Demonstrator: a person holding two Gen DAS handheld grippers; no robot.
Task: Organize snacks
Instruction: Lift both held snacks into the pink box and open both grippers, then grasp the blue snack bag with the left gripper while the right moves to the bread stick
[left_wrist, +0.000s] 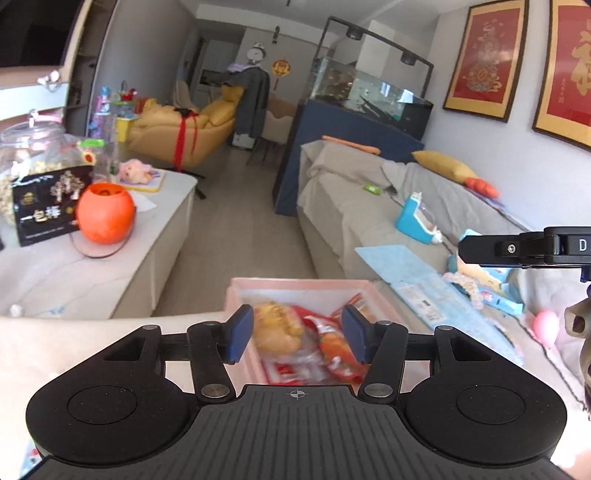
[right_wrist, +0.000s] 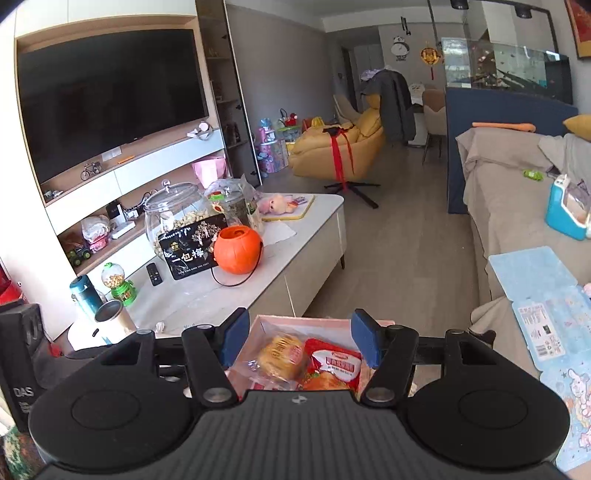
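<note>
Left gripper (left_wrist: 297, 338), right gripper (right_wrist: 301, 341): both spread, empty, above pink box (right_wrist: 321, 323) holding 2 snacks (right_wrist: 284, 356). Advice: add snacks flat.

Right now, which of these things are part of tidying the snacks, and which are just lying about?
Part of the job:
- pink box
- round bun in wrapper
- red snack packet

Lying about:
- orange pumpkin bucket
- glass jar
- black tea box
- pink plush toy
- blue toy
</note>
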